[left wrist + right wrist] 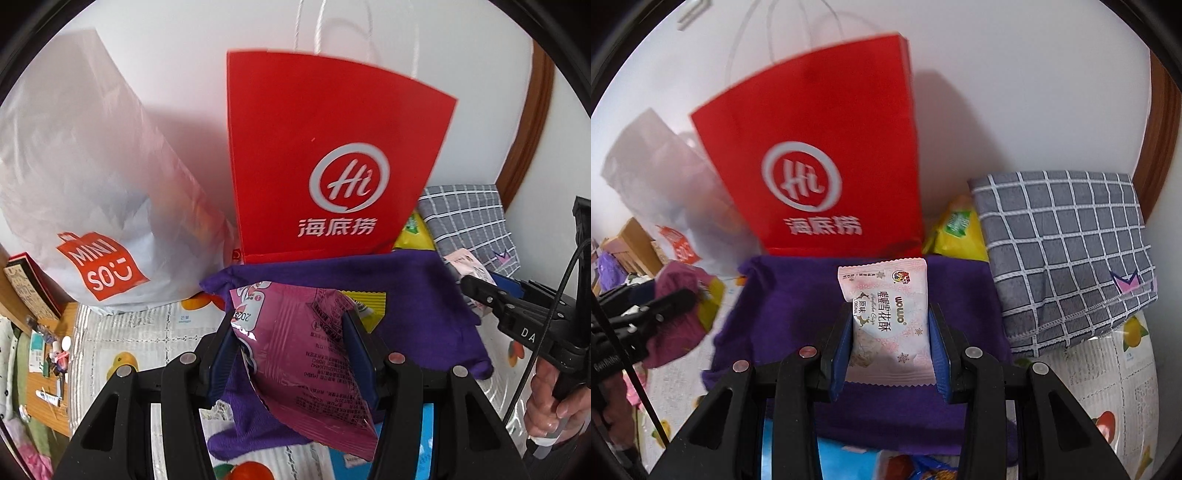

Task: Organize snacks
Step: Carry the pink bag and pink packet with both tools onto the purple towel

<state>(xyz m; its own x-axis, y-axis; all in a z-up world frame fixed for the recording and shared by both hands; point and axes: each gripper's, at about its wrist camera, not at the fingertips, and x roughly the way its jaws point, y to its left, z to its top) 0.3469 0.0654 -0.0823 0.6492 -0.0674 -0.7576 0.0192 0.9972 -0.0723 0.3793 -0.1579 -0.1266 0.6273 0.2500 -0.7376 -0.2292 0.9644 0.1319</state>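
Note:
My left gripper [291,328] is shut on a magenta snack packet [314,354] that hangs between its blue pads over a purple cloth [417,295]. My right gripper [892,325] is shut on a small pale pink snack packet [890,314], held upright above the same purple cloth [798,299]. A red paper bag [332,155] with a white logo stands behind the cloth against the wall, seen too as the red paper bag [827,158] in the right wrist view. The right gripper [517,314] and its hand show at the right edge of the left wrist view.
A white plastic shopping bag [92,184] stands left of the red bag. A grey checked cloth [1067,251] lies at the right, a yellow snack bag [956,232] beside it. A fruit-print table cover [122,339] lies under everything. A blue packet [842,461] lies near the front edge.

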